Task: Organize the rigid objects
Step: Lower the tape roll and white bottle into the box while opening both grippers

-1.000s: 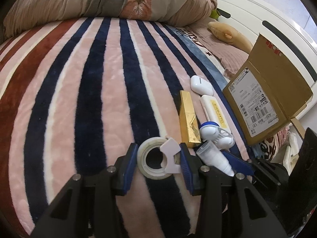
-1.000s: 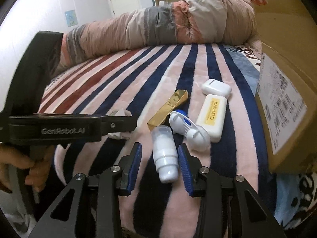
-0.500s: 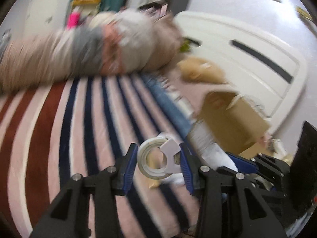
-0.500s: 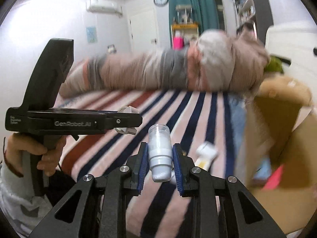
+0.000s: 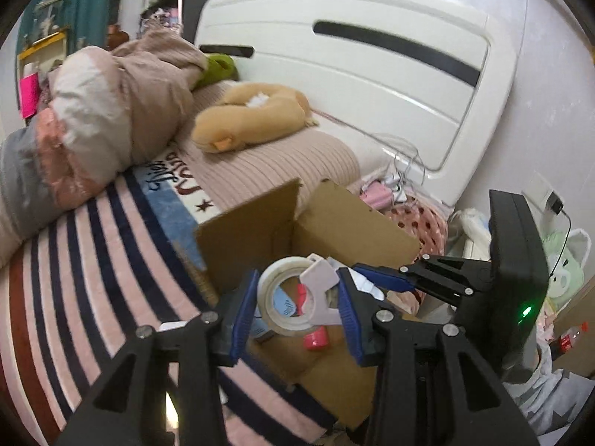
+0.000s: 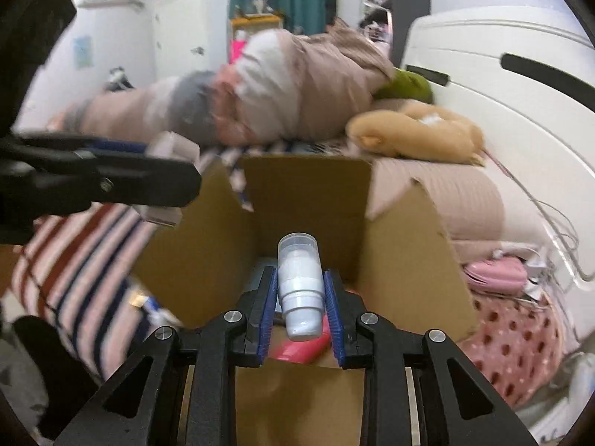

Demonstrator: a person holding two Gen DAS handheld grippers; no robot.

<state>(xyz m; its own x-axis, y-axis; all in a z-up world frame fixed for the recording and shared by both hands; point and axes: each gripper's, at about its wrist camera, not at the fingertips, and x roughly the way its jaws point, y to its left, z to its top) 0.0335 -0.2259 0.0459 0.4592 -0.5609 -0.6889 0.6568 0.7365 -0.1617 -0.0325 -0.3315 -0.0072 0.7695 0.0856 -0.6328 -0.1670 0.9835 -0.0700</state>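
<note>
My left gripper point(image 5: 297, 297) is shut on a clear tape roll point(image 5: 286, 297) with a white cutter tab and holds it over the open cardboard box point(image 5: 353, 223). My right gripper point(image 6: 300, 297) is shut on a small white pump bottle point(image 6: 299, 286) with a clear cap and holds it above the same box point(image 6: 308, 200). A red item point(image 6: 301, 349) lies inside the box below the bottle. The left gripper shows at the left of the right wrist view point(image 6: 141, 174). The right gripper's blue fingers point(image 5: 383, 278) reach in from the right in the left wrist view.
The box stands on a bed with a striped pink, navy and red blanket point(image 5: 85, 267). A rolled quilt point(image 5: 93, 119), a tan plush toy point(image 5: 253, 115) and a white headboard point(image 5: 372, 74) lie behind it. Cables and a pink case point(image 6: 494, 271) sit to the right.
Both grippers have lifted off the blanket and swung right to above the open box. The right gripper closed on the pump bottle; the left still holds the tape roll.
</note>
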